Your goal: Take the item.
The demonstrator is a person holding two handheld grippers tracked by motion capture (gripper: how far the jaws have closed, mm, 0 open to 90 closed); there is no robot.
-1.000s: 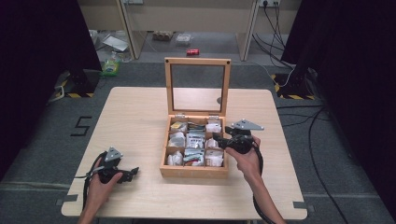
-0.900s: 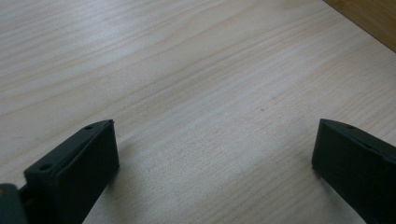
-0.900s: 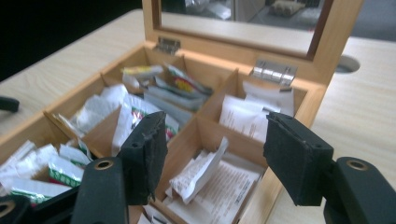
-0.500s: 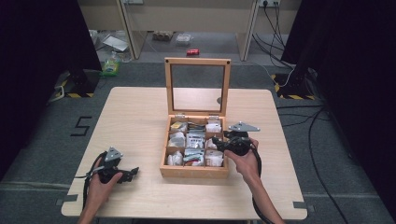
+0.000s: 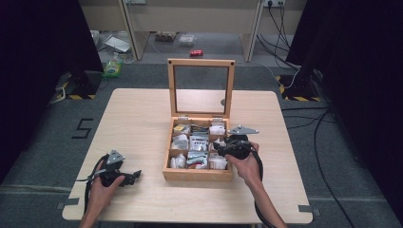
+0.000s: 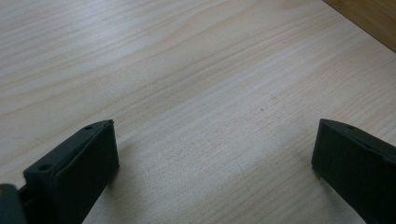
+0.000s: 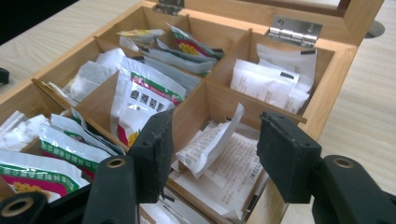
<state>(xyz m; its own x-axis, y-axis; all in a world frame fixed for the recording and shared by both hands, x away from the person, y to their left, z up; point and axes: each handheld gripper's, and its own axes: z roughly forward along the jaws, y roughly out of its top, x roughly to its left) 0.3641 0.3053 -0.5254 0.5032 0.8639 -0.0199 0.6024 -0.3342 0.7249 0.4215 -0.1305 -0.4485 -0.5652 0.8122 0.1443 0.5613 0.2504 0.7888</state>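
Observation:
A wooden box [image 5: 197,175] with a raised glass lid [image 5: 200,86] stands mid-table, its compartments full of tea sachets [image 5: 198,141]. My right gripper [image 5: 216,146] hangs over the box's right side, open, its jaws on either side of an upright white sachet [image 7: 212,140] in the near right compartment [image 7: 236,112], not closed on it. Green-and-white packets [image 7: 144,95] fill the middle compartments. My left gripper [image 5: 137,175] rests low on the table at the front left, open, with bare wood [image 6: 205,107] between its jaws.
The box's wooden side [image 6: 373,18] shows at the top right of the left gripper view. Cables [image 5: 88,183] trail from both grippers toward the table's front edge. Bottles and clutter [image 5: 113,66] lie on the floor beyond the table.
My right gripper has moved left and down from the box's right edge to over its right compartments. The left gripper has stayed put.

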